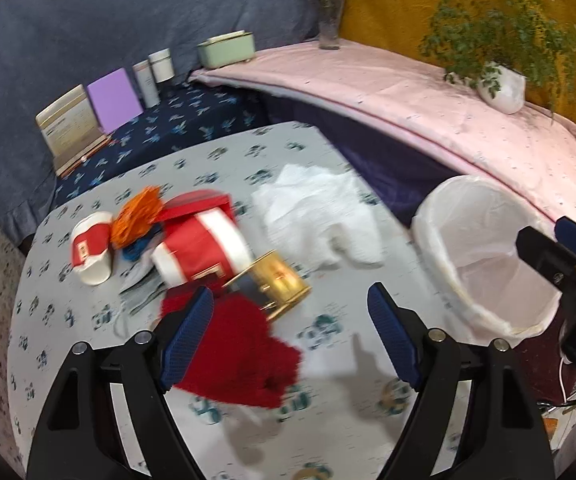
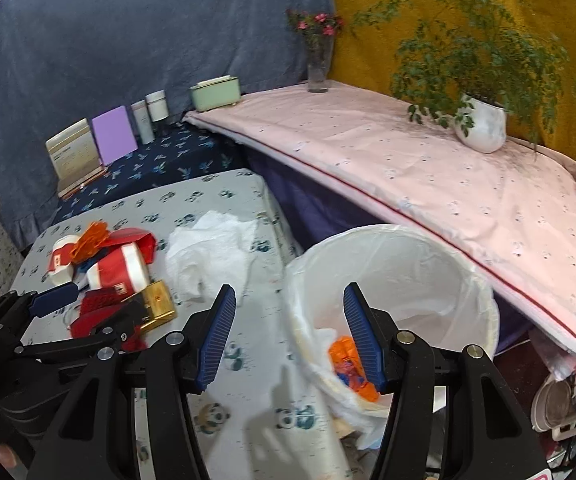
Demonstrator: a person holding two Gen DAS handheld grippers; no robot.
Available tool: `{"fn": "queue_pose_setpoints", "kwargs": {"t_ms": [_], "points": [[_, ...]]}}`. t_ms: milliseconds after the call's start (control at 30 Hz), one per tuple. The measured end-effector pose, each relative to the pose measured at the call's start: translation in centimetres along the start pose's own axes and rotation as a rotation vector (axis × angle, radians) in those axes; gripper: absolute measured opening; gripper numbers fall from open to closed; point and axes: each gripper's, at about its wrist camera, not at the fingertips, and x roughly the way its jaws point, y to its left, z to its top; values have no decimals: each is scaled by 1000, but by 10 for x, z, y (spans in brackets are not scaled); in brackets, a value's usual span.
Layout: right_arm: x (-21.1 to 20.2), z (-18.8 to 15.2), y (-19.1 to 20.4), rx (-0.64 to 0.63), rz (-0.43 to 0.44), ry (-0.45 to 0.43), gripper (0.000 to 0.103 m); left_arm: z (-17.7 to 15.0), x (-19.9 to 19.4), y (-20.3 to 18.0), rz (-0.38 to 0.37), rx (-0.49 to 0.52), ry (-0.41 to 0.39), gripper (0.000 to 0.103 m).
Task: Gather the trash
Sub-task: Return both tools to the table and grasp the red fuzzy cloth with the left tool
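Note:
A pile of trash lies on the panda-print table (image 1: pixel 223 432): a red paper wad (image 1: pixel 243 356), a red-and-white cup (image 1: pixel 195 248), a smaller red-and-white cup (image 1: pixel 89 248), an orange wrapper (image 1: pixel 135 216), a gold box (image 1: pixel 275 280) and crumpled white tissue (image 1: pixel 320 220). My left gripper (image 1: pixel 292 334) is open just above the red wad. My right gripper (image 2: pixel 290 338) is open and empty over the near rim of the white lined bin (image 2: pixel 408 276). Orange trash (image 2: pixel 348 364) lies in the bin. The left gripper also shows in the right wrist view (image 2: pixel 87 304).
A pink-covered ledge (image 2: pixel 408 160) with a potted plant (image 2: pixel 484 124) and a flower vase (image 2: pixel 319 68) runs behind the bin. Boxes and jars (image 1: pixel 111 100) stand on a dark blue cloth at the back left. Floor lies off the table's left edge.

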Motion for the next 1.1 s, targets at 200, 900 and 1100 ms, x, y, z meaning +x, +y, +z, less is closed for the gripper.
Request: {"fn": "queue_pose_setpoints", "kwargs": {"t_ms": [200,900,1100], "points": [[9,-8,35,-48,45,30,55,-23,19,47,72,-49,67,77],[52,-25,99,-115,117,126,55,-55,69,83,10,-70,181,38],[55,-28,105,-121,120,136,55,-56,59,79,-6,-47,176,13]]}}
